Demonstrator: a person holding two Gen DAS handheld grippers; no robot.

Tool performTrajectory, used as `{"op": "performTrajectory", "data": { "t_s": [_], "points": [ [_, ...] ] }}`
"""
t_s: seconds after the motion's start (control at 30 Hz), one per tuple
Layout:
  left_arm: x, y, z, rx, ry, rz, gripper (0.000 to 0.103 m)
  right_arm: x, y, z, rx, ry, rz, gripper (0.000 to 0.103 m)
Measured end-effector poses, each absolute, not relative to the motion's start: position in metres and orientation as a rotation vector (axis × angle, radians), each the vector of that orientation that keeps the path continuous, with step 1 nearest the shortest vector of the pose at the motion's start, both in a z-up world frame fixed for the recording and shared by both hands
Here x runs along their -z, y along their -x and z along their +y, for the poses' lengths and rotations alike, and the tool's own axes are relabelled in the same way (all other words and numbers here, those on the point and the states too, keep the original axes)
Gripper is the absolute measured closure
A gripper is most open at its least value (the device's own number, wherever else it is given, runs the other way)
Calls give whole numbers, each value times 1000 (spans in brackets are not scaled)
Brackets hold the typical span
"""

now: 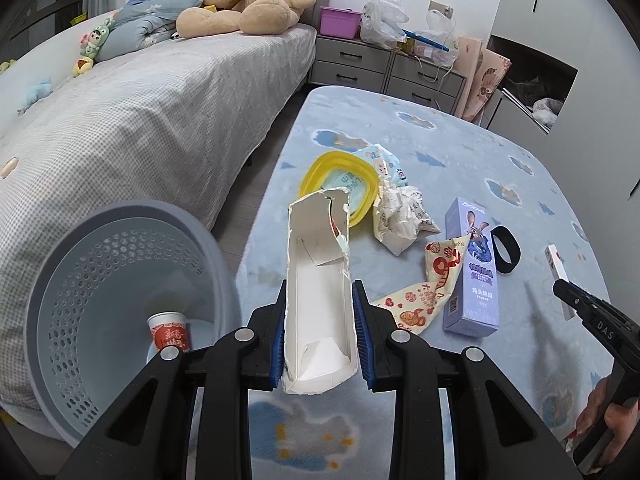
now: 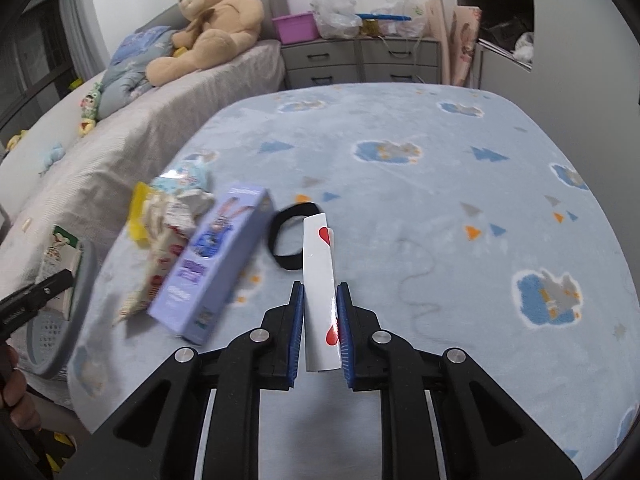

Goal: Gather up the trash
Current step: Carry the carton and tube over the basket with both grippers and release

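Note:
My left gripper (image 1: 319,292) is shut on a torn white carton (image 1: 318,280), held above the blue rug beside the grey perforated bin (image 1: 120,304). A red paper cup (image 1: 170,332) lies inside the bin. My right gripper (image 2: 320,292) is shut on a slim white box with red hearts (image 2: 320,280), lifted over the rug. In the left wrist view that box (image 1: 558,270) and the right gripper (image 1: 564,292) show at the right edge. On the rug lie a purple box (image 1: 474,276), crumpled paper (image 1: 400,216), a patterned wrapper (image 1: 424,292), a yellow lid (image 1: 340,184) and a black band (image 1: 506,250).
The blue cloud-patterned rug (image 2: 420,152) covers the floor. A bed (image 1: 140,120) with a large teddy bear (image 1: 248,0) runs along the left. Grey drawers (image 1: 384,68) with a purple tub and plastic bags stand at the back. A hand (image 1: 612,420) holds the right gripper's handle.

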State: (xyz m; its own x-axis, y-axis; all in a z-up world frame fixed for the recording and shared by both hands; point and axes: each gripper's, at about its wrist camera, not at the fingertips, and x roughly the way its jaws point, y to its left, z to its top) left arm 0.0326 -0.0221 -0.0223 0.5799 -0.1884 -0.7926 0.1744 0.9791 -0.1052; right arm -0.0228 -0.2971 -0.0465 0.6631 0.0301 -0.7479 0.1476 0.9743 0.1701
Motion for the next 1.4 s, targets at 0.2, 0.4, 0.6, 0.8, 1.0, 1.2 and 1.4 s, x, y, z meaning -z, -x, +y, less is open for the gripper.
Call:
{"op": "performTrajectory", "data": {
  "t_s": [0.2,0.4,0.6,0.8,1.0,1.2,1.4],
  "points": [
    [21,-25,9,152,39,913,75,32,9,-241,-76,-189,817,86],
    [23,-21,52,62,72,909,75,27,-11,-180,-231,-151,824,86],
    [32,-19,95,-34,102,925,75,28,-32,-125,-367,-113,841,86],
    [37,-21,130,-117,132,934,75,28,-50,-78,-486,-97,853,86],
    [42,-25,154,-178,145,938,75,33,-62,-36,-572,-75,881,86],
    [47,-27,168,-209,161,947,75,40,-67,-9,-628,-46,904,86],
    [52,-25,170,-215,168,957,75,45,-72,7,-656,-27,920,86]
  ]
}}
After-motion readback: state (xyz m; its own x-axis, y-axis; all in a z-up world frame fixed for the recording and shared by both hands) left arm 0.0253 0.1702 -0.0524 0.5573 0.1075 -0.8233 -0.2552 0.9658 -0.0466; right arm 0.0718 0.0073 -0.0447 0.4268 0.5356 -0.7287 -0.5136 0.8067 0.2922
